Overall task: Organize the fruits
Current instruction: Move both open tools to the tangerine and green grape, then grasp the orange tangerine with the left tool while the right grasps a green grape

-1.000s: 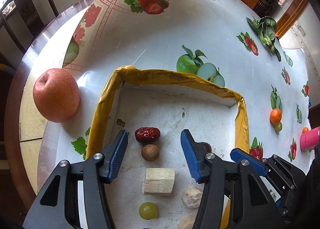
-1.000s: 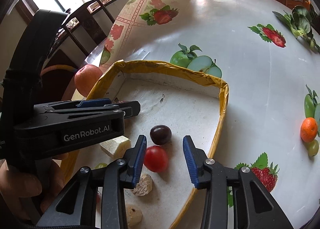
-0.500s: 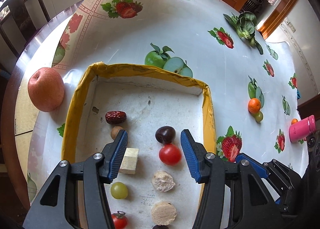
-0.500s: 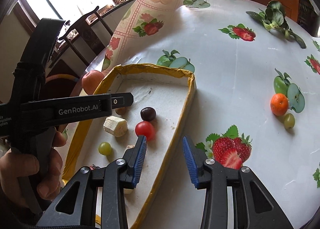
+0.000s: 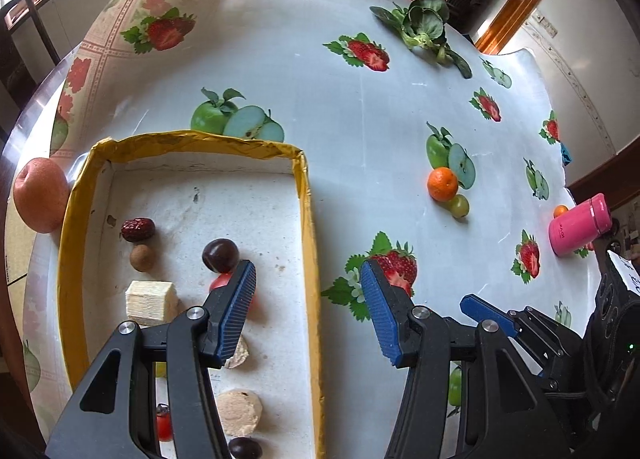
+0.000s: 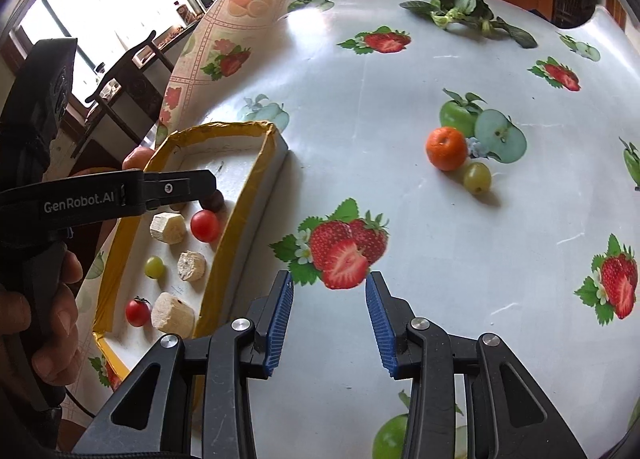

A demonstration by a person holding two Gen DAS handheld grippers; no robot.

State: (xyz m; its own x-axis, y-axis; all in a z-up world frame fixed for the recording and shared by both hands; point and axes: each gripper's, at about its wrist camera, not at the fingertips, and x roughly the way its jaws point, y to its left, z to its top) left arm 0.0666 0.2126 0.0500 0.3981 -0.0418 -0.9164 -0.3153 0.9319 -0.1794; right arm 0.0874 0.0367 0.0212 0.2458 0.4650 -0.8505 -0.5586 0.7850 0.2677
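Both tools have swung off the tray (image 5: 308, 219) toward the orange (image 6: 446, 149) and grape (image 6: 477, 177) at one o'clock. Your right tool (image 6: 328, 323) is parted, empty; the left tool (image 5: 308, 311) likewise. Approach squarely; they probably touch.

Glossy printed plastic tablecloth (image 5: 320, 71), matt white foam tray (image 5: 240, 203) with crinkled yellow tape rim, ribbed blue gripper pads (image 6: 280, 323), shiny pink flask (image 5: 580, 225)

Pink flask (image 5: 580, 226), leafy greens (image 5: 423, 25), chair (image 6: 127, 77)
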